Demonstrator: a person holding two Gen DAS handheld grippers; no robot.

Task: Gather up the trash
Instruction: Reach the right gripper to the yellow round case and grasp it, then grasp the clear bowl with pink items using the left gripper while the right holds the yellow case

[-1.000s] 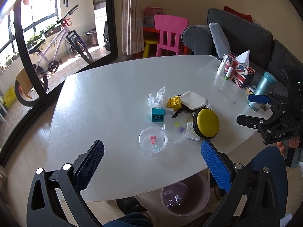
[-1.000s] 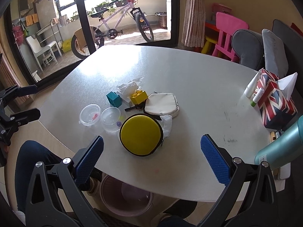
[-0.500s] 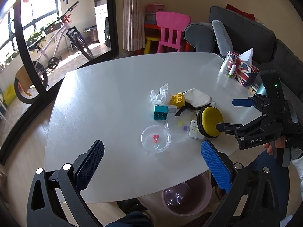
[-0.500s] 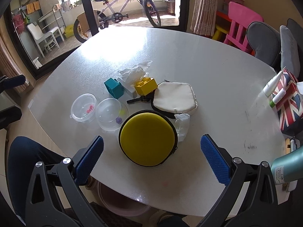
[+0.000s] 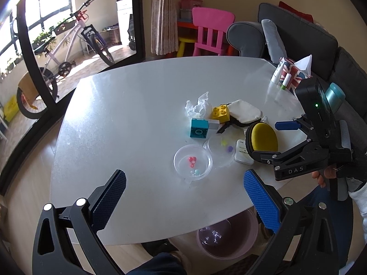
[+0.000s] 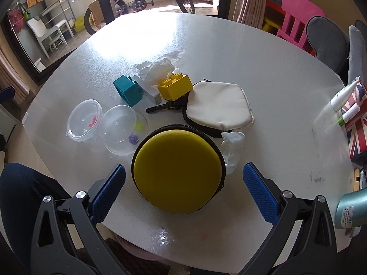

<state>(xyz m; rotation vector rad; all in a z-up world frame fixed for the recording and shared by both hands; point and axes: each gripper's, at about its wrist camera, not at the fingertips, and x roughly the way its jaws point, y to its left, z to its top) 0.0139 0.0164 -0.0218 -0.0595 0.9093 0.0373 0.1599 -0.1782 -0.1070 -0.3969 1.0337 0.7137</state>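
Both claws stood wide open and held nothing: the right gripper (image 6: 183, 183) hung low over the yellow round case (image 6: 177, 171), its blue pads either side of it but apart from it, while the left gripper (image 5: 183, 197) hovered over the near edge of the table (image 5: 119, 119). From the left wrist view the right gripper (image 5: 273, 139) showed side-on, with "DAS" stamped on its black frame and a green light lit on its body. No other writing could be read (the small white box (image 5: 242, 153) by the case bore print too fine to make out). White and glossy, the table stood in a living room — a pink chair (image 5: 212, 32), a grey sofa (image 5: 298, 36) and a bicycle (image 5: 66, 52) behind glass doors. Trash lay mid-table: a crumpled tissue (image 6: 158, 67) behind the yellow brick (image 6: 175, 87) and teal brick (image 6: 128, 90), and a second wad (image 6: 231, 147) touching the case beside the cream pouch (image 6: 218, 108). Two clear plastic tubs sat side by side — one (image 5: 192, 161) holding red and pale beads, the other (image 6: 123, 130) a yellow and a purple one. A pink bin (image 5: 227, 240) stood under the table's near edge. A Union Jack tissue box (image 6: 357, 119) sat at the far right.
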